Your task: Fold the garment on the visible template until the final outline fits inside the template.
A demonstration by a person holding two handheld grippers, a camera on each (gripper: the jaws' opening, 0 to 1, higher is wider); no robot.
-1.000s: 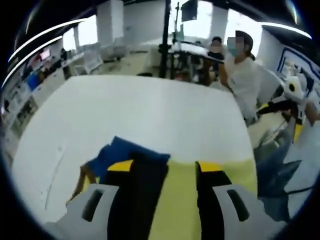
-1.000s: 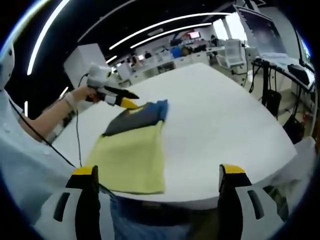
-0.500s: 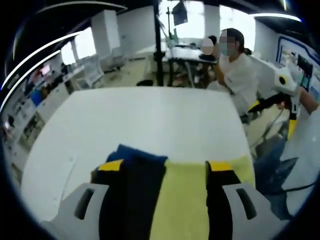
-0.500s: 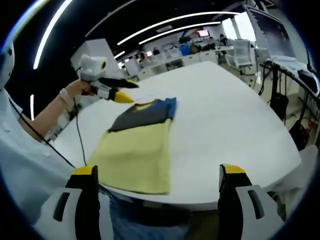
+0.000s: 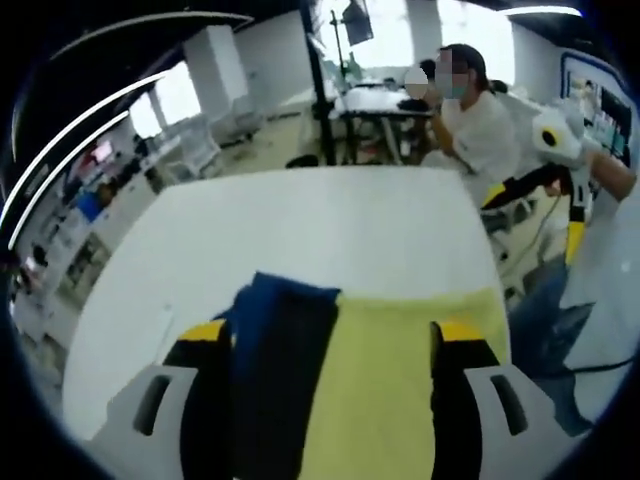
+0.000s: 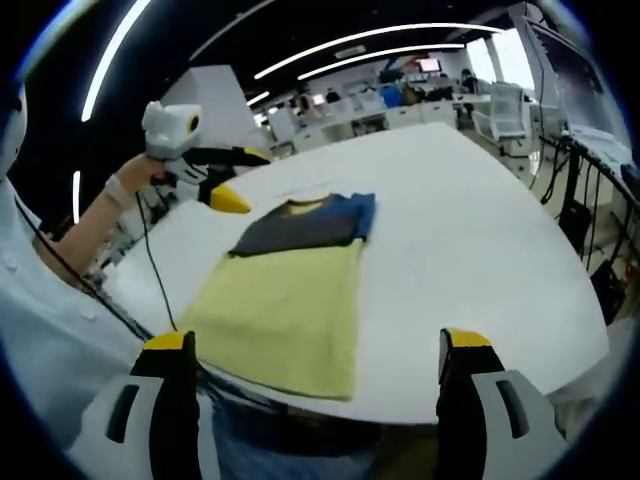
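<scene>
Hand-held grippers [image 6: 228, 176] raised, garment [image 6: 290, 290] flat

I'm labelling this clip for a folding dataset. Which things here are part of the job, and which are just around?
Part of the job:
- folded garment, yellow, with a dark and blue end
- white table it lies on
- left gripper, open, held above the table
- right gripper, open

Just around:
- seated person
- black stand
- desks and chairs behind

A broad white tabletop [image 6: 470, 220] fills mid-frame; long ceiling light strips [image 6: 370, 55] arc across the top, white desks and chairs [image 6: 500, 100] upper right.
</scene>
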